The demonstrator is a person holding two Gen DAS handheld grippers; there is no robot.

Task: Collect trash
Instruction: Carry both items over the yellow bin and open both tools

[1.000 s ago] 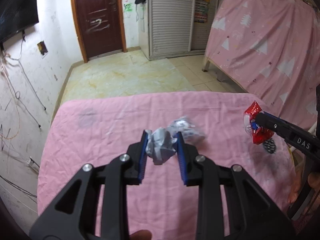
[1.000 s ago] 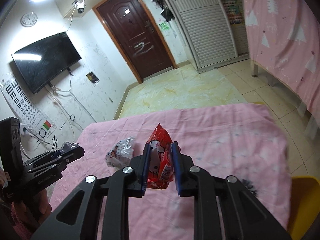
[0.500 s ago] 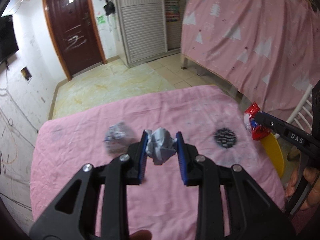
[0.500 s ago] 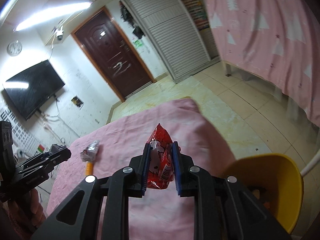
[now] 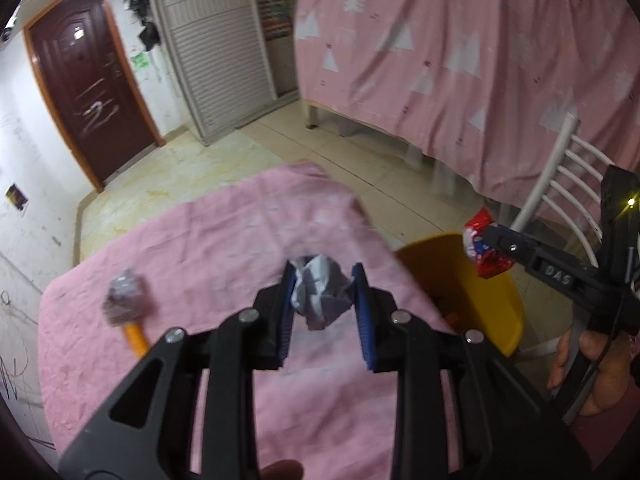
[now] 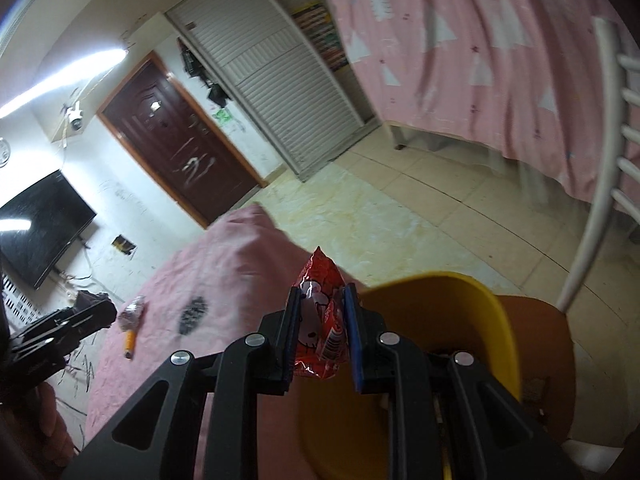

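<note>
So the left gripper point(image 5: 323, 280) has its fingers clamped on a crumpled grey paper wad point(image 5: 320, 294), held over the pink-covered surface point(image 5: 224, 240) near its edge. The right gripper point(image 6: 319, 334) is pinching a red snack wrapper point(image 6: 320, 316) right above the yellow bin point(image 6: 492, 320). A silvery wrapper with an orange stick point(image 5: 127, 312) sits on the surface, off to the left.

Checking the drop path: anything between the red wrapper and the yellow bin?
Nothing visible. The red wrapper, clamped in the right gripper, hangs by the yellow bin rim, whose open mouth is uncovered.
</note>
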